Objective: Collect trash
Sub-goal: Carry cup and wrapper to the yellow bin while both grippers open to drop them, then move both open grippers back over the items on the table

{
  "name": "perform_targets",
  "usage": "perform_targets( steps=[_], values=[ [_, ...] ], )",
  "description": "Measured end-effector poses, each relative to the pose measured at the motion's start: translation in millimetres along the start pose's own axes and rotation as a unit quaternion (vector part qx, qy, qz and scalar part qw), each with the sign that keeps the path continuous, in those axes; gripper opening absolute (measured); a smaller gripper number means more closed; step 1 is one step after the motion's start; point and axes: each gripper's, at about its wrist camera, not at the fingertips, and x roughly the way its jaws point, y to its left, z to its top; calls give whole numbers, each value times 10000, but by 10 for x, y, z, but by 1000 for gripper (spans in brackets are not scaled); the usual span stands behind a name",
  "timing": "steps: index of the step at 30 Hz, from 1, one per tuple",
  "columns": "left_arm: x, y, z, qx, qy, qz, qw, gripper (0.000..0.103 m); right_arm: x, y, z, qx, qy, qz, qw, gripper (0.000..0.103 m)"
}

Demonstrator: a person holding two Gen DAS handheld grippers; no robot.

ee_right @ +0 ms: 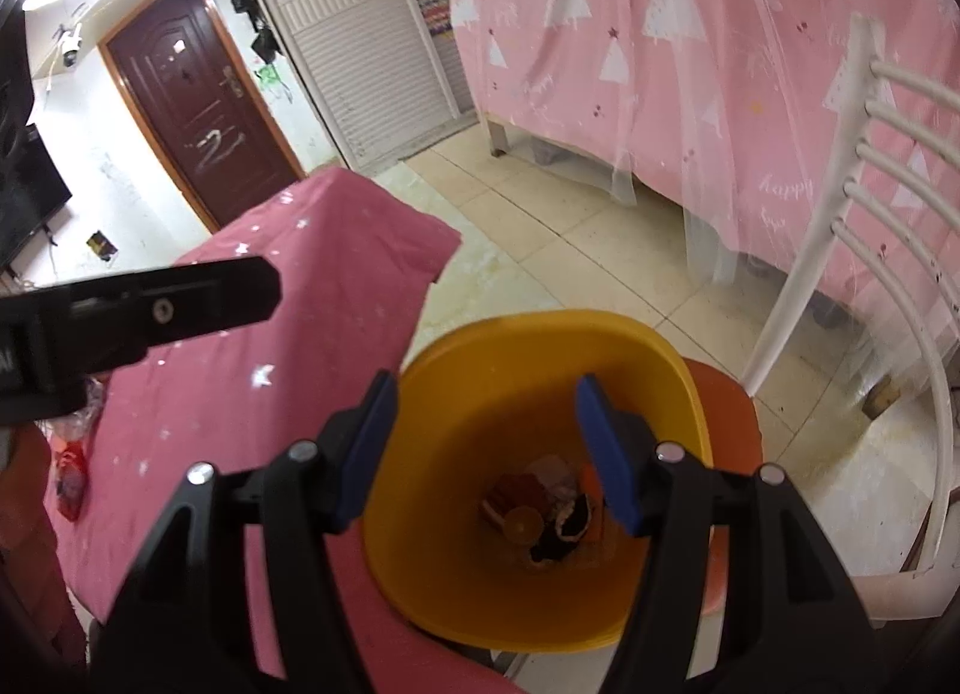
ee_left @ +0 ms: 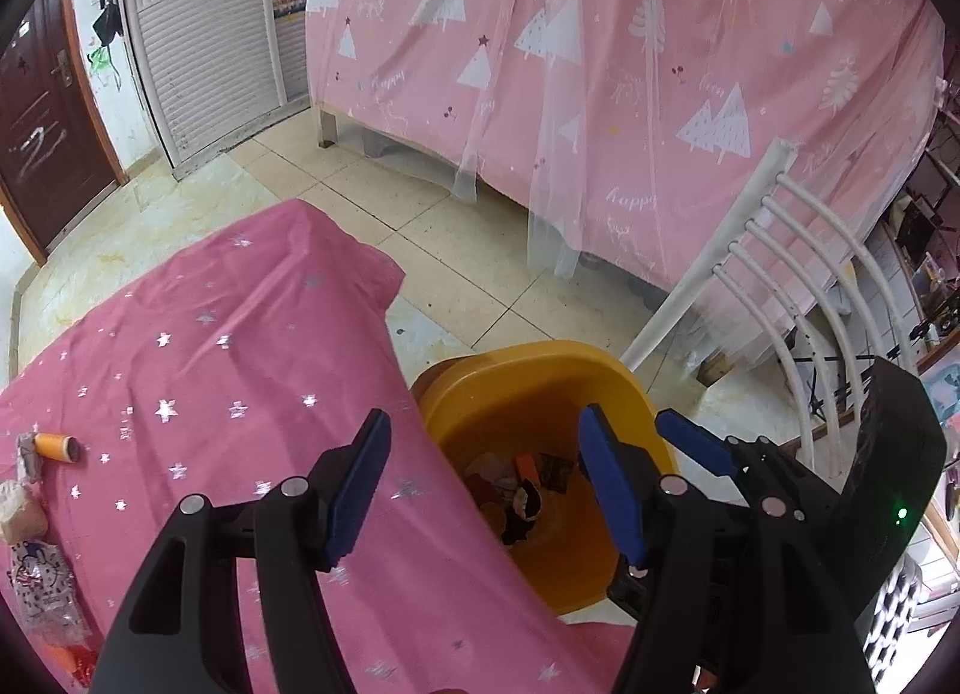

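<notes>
A yellow bin (ee_left: 480, 388) stands beside a table with a pink star cloth (ee_left: 210, 370); several wrappers and scraps (ee_left: 519, 487) lie at its bottom. My left gripper (ee_left: 486, 490) is open and empty over the table's edge and the bin. My right gripper (ee_right: 486, 454) is open and empty right above the bin (ee_right: 540, 346), whose trash (ee_right: 546, 508) shows between the fingers. An orange tube (ee_left: 57, 447), a crumpled wrapper (ee_left: 21, 514) and a printed bag (ee_left: 45, 598) lie on the cloth at far left. The right gripper's fingers (ee_left: 690, 442) show in the left view.
A white slatted chair (ee_left: 774, 250) with an orange seat (ee_right: 729, 412) holds the bin. A bed draped in pink tree-print cloth (ee_left: 600, 64) is behind. A red packet (ee_right: 69, 484) lies on the table. A brown door (ee_right: 192, 94) and white shutter wardrobe (ee_right: 360, 46) are at the back.
</notes>
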Motion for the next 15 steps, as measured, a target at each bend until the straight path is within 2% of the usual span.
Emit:
perform_targets(
  steps=[12, 15],
  values=[
    [-716, 749, -138, -355, -529, 175, 9978, 60, -124, 727, 122, -644, -66, 206, 9977, 60],
    [-877, 963, -203, -417, -615, 301, 9968, 60, -126, 921, 151, -814, -66, 286, 9963, 64]
  ],
)
